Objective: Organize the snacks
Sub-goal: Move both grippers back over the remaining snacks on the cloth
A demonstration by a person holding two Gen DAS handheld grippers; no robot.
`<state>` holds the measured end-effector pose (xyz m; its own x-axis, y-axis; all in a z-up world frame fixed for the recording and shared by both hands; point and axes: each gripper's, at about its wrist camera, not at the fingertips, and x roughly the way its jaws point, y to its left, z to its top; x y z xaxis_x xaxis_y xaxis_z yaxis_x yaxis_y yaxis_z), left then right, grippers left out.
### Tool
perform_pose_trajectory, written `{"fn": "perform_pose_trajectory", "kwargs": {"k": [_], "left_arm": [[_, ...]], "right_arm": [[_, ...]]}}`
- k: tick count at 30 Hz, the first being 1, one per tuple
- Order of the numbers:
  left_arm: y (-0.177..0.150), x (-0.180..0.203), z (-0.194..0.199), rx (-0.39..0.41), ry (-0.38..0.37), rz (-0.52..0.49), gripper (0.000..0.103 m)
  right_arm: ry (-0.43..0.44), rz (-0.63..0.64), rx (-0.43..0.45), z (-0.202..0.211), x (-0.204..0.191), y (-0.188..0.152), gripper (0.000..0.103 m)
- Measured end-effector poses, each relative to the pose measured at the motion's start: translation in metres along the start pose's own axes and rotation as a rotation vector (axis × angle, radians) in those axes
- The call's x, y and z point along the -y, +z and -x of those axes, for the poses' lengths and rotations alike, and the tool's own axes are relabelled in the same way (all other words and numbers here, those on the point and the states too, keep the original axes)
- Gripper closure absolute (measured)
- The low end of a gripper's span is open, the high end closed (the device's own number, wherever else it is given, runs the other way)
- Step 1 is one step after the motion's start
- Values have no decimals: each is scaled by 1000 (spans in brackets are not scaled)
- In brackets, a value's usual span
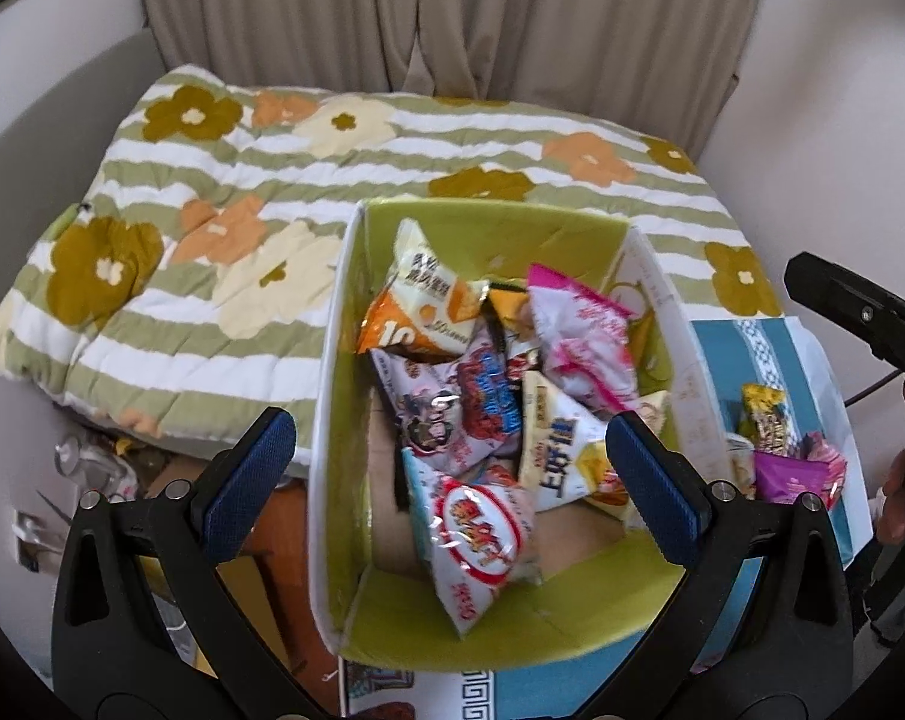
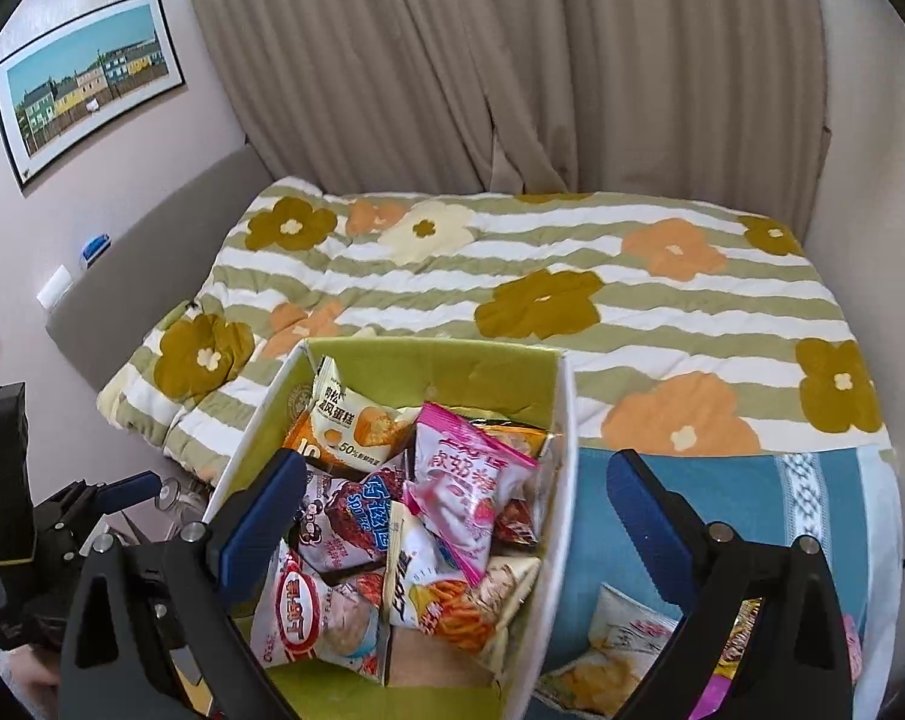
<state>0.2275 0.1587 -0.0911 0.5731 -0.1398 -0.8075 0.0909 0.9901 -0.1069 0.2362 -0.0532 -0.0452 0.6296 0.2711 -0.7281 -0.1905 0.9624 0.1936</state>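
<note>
A cardboard box (image 1: 332,360), white outside and green inside, holds several snack packets. Among them are a pink packet (image 1: 578,336) and a white packet with a red oval (image 1: 482,534). My left gripper (image 1: 452,480) hangs open above the box with nothing between its blue pads. In the right wrist view the same box (image 2: 563,510) lies below my right gripper (image 2: 455,516), whose jaws are spread wide and empty; the pink packet (image 2: 464,480) rests on top of the pile. A few loose snacks (image 1: 776,438) (image 2: 620,642) lie on the blue cloth right of the box.
The box stands against a bed with a green-striped floral quilt (image 2: 572,276); beige curtains (image 2: 512,60) hang behind. A blue patterned cloth (image 2: 722,492) covers the surface to the right. Clutter (image 1: 92,468) lies on the floor at left. A hand (image 1: 896,498) holds the right tool's black handle (image 1: 860,312).
</note>
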Motion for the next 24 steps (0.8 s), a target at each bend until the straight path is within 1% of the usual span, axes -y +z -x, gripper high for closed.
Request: {"fn": "perform_pose_trajectory", "kwargs": {"k": [2,6,9,11,13,17,21,24], "left_arm": [[-1,9,10,19,-6,-6,1],[-7,38,30,60,-27,-24,1],[-13,65,41,77,-56,-30,1],[-19,89,48,85,-85,-39,1],[-24,111,51,90,-99,-55,1],[-38,163,54,83,-138,-93,1],[-54,204,51,66,-158,-116,1],[-68,227,47,53,-160,-128,1]], "right_arm": [[-5,1,13,14,3,-2,3],[-20,1,71,50,17,-10,3],[-37,-4,104,76,32,-19,3],[-54,-10,114,94,47,-25,3],[-74,-19,117,110,64,-31,3],[-114,-55,115,143,104,-50,3],[-164,-66,113,164,134,-68,3],[-160,-89,113,175,156,-80,3]]}}
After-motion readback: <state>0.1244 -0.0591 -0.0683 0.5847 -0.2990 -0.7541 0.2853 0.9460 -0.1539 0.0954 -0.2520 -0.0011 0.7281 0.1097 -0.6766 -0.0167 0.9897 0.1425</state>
